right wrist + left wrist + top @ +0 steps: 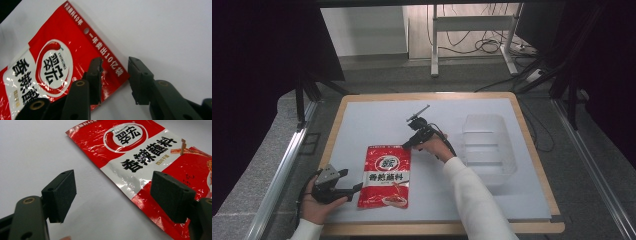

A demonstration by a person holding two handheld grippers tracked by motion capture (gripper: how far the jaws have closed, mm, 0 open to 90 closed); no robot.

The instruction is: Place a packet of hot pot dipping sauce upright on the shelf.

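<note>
A flat red and white sauce packet (385, 176) with black characters lies on the white mat near the front. My left gripper (354, 188) rests low at the packet's left edge, open, and in its own view the packet (150, 160) lies just ahead between the jaws, untouched. My right gripper (406, 145) hovers at the packet's top right corner. In the right gripper view its jaws stand partly open over that corner of the packet (55, 62), one fingertip (96, 66) above the red foil, with nothing held.
A clear plastic bin (488, 146) stands on the mat's right side. The white mat (377, 115) covers a wooden table (532, 145). Dark curtains, metal rails and floor cables surround the table.
</note>
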